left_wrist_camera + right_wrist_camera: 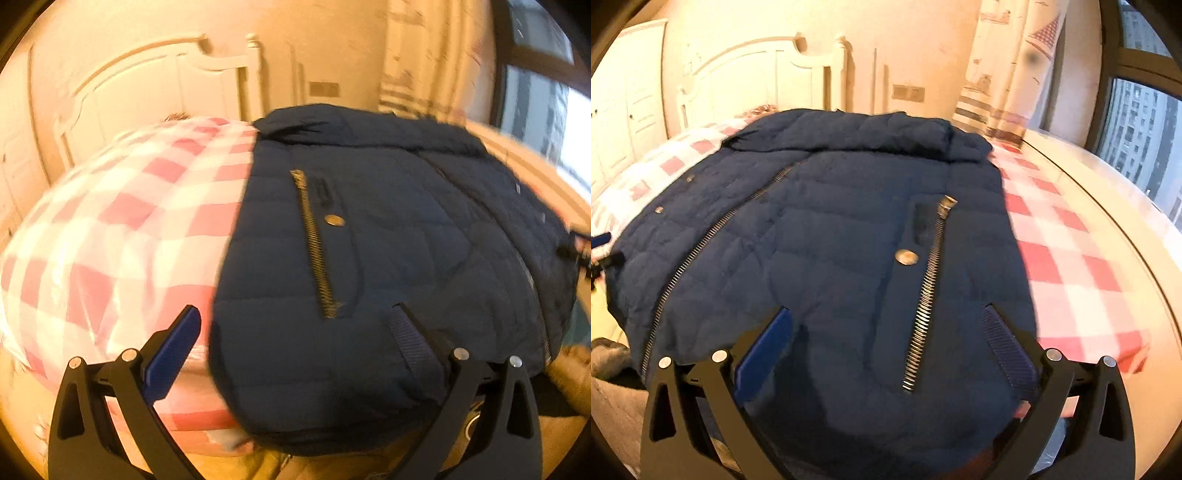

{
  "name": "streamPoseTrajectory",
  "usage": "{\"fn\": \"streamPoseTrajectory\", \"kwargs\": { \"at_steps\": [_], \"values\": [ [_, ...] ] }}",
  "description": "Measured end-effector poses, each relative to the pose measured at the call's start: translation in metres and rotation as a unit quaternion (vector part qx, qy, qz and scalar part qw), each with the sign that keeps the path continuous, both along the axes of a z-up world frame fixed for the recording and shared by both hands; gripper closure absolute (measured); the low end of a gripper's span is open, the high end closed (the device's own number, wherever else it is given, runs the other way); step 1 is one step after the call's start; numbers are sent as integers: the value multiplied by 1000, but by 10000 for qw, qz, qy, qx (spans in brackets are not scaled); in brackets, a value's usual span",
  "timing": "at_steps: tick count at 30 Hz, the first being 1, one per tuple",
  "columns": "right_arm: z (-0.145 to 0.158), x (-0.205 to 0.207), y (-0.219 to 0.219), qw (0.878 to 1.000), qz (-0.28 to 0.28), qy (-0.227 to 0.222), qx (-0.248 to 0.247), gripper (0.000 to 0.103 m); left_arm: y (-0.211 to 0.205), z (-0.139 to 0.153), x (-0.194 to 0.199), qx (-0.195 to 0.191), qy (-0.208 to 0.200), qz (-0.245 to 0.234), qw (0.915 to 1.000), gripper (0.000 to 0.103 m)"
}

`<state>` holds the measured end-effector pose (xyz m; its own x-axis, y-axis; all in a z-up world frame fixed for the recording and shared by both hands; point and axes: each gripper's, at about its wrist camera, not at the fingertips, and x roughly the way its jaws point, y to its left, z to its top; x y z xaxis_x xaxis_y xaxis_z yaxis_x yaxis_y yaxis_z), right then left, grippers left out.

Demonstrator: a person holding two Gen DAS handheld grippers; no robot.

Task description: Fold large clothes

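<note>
Jacket, one navy quilted puffer, lay flat on the red-and-white checked bedspread, directly ahead of both grippers. Left gripper and right gripper each had fingers spread wide, seemingly holding nothing. Two metal pocket zippers and round snaps showed.

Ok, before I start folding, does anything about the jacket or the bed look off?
Nothing looks damaged or spilled. The navy jacket lies front up on the checked bedspread, but its near hem hangs over the bed edge and its front zipper looks undone. Both the left gripper and the right gripper are open, holding nothing.
</note>
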<state>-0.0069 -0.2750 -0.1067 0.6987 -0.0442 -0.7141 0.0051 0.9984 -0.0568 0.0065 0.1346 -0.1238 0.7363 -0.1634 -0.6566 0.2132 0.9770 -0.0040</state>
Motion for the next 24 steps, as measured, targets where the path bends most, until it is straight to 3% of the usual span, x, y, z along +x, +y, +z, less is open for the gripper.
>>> {"fn": "streamPoseTrajectory", "kwargs": {
  "at_steps": [5,10,14,16,18,20,22,23,24],
  "values": [
    [-2,-29,-66,9913,-731,-237,1065,5,34,-8,13,-640,423,214,9968,2],
    [-27,-46,-88,9854,-663,-37,1568,5,21,-10,12,-519,351,-52,9980,2],
    [-45,-49,-89,9729,-503,32,2255,5,-3,-10,6,-259,329,-346,9985,2],
    [-45,-48,-79,9672,-117,86,2538,5,-9,-10,3,-104,320,-408,9986,2],
    [-38,-52,-59,9694,366,116,2424,5,-10,-9,0,-99,353,-447,9983,7],
    [-31,-55,-36,9784,740,74,1927,5,-9,-9,-2,-91,363,-472,9982,10],
    [-36,-49,-23,9883,678,173,1353,6,-11,-12,-1,75,360,-493,9981,12],
    [-38,-47,-21,9915,577,176,1154,16,-14,-14,-2,196,314,-491,9981,13],
    [-39,-46,-18,9935,510,121,1009,20,-16,-13,-4,251,243,-500,9981,23]
  ]
}}
